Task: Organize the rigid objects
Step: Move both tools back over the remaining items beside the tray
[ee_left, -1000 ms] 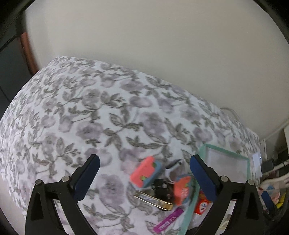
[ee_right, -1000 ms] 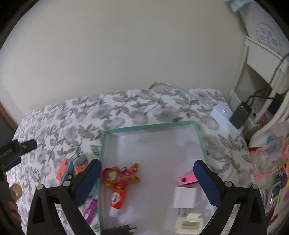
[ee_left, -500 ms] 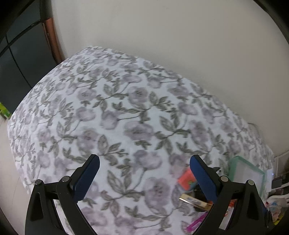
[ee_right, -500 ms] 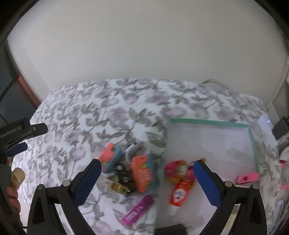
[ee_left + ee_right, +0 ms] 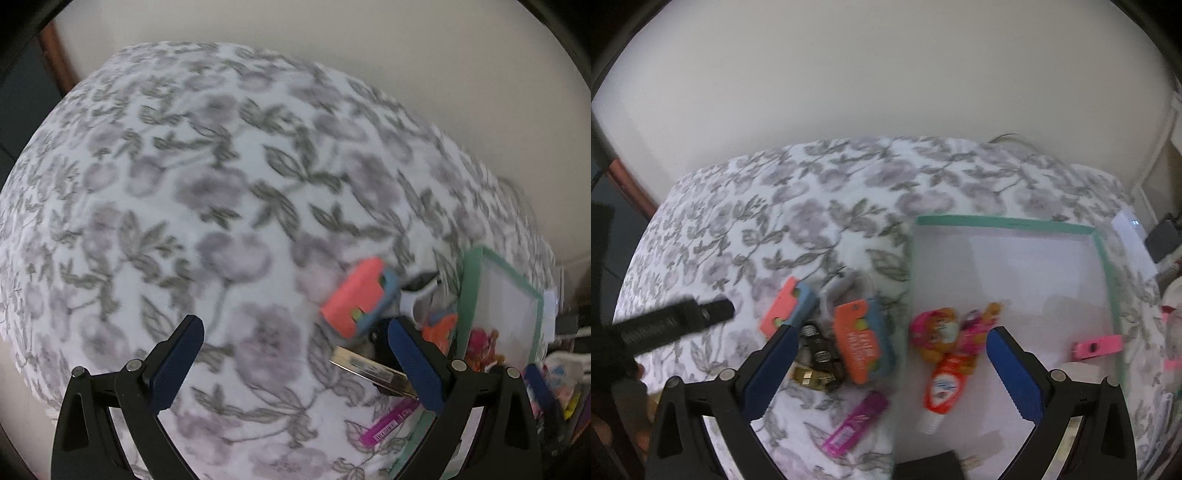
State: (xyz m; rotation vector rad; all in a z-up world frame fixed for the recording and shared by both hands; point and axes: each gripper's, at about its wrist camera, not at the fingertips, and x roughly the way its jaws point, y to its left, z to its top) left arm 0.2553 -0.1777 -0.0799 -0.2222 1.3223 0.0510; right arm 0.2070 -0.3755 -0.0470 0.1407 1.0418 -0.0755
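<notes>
Right, setting: a bed with a floral bedspread (image 5: 820, 206), and on it a white tray (image 5: 1004, 222) with a green rim, sitting to the right.
Left gripper (image 5: 295, 349): jaws spread wide, nothing between them, hovering over bare bedspread to the left of the clutter.
Right gripper (image 5: 892, 350): also wide apart and empty, hanging above the tray's left edge.
Already sorted: inside the tray lie a pink and orange toy figure (image 5: 942, 334), a small orange and white bottle (image 5: 945, 386) just below it, and a pink clip (image 5: 1097, 347) against the right rim.
Still loose: a little heap just left of the tray, with a coral and blue card pack (image 5: 786, 306), an orange and blue card pack (image 5: 864, 341), a gold-coloured metal piece (image 5: 810, 376) and a purple stick (image 5: 855, 422) lying apart below.
Dark bits in the heap: possibly small clips, but the blur makes that hard to call.
Progress: I'd say roughly halfway, with the heap yet to go in.
Likely next: one of the card packs, since both claws are free and close.
</notes>
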